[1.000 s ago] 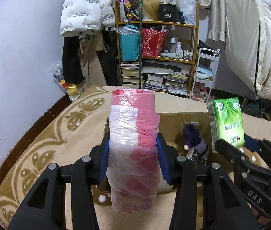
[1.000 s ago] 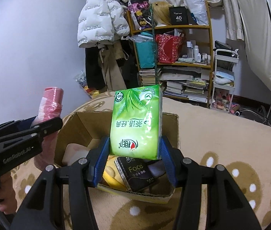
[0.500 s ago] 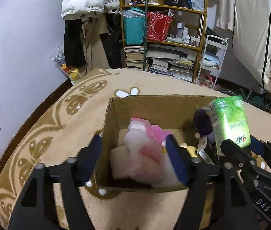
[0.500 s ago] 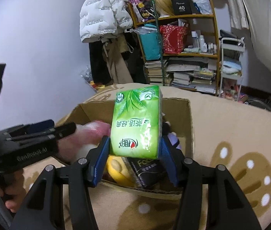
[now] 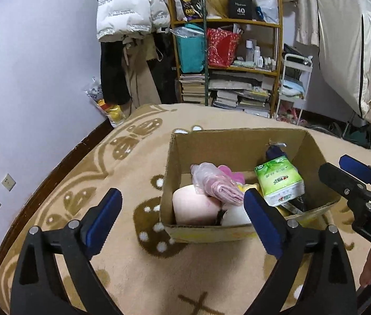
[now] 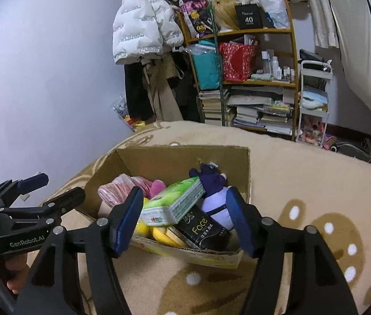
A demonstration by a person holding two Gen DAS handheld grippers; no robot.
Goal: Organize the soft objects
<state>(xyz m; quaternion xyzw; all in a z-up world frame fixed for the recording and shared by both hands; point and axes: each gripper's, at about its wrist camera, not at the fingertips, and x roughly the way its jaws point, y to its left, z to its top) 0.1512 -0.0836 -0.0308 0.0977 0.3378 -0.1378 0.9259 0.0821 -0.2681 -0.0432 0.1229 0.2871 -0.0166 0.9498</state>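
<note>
An open cardboard box stands on the beige blanket. In it lie the pink plastic-wrapped roll, the green tissue pack, a purple plush toy, a black "Face" pack, a pale pink cushion and yellow items. My left gripper is open and empty in front of the box. My right gripper is open and empty over the box's near side; it also shows at the right of the left wrist view.
The beige patterned blanket covers a bed. Behind it stand a cluttered wooden shelf with books and bags, hanging coats, a white trolley and a purple wall at the left.
Both grippers have opened. The pink roll dropped from the left gripper into the box and the green tissue pack dropped from the right gripper into the box. Both grippers have pulled back a little.
</note>
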